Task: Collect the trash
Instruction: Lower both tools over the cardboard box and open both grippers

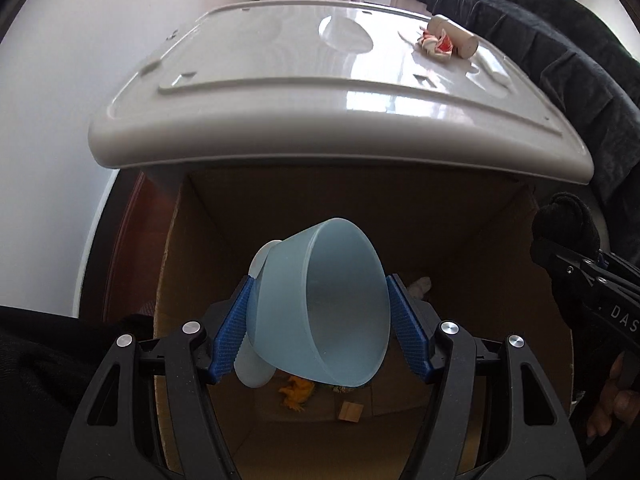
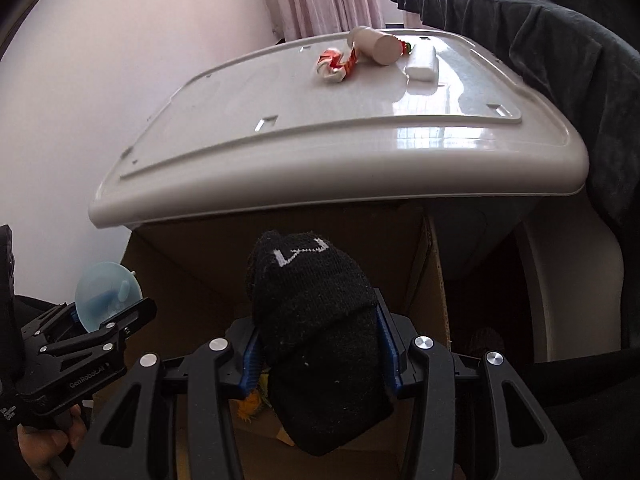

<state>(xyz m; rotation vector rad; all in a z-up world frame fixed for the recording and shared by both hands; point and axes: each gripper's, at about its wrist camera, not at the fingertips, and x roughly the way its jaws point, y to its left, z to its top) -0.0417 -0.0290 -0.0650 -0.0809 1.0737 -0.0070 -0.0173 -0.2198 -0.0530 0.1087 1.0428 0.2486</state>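
Your left gripper (image 1: 318,330) was clamped on a pale blue plastic cup (image 1: 320,304), its blue pads (image 1: 232,328) pressed against the cup's opposite walls. The cup lay tipped, its long axis running roughly along the fingers and slanting up to the left in the left wrist view, with the open mouth turned back toward the camera. Directly beyond and below it was the open cardboard box (image 1: 400,200); on the box floor lay a yellow scrap (image 1: 296,394) and a small tan block (image 1: 351,412).

Your right gripper (image 2: 318,354) was clenched on a black knitted sock (image 2: 316,336), which bulged upward out of the jaws and hung down below them. It too was over the cardboard box, so the coming move, judged from this, turned on one relation: both items sat above the box opening, and each needed only release.

Above the box's far edge, a grey plastic lid (image 2: 340,128) carried the trash not yet collected: a red-and-white wrapper (image 2: 338,65), a cream cylinder (image 2: 378,46) lying on its side and touching it, and a white block (image 2: 422,64) just beside. They lay toward the right side of the lid, seemingly nearer your right hand.

Only the right wrist view showed the white block and the cup's base (image 2: 106,294); only the left showed the box floor clearly.
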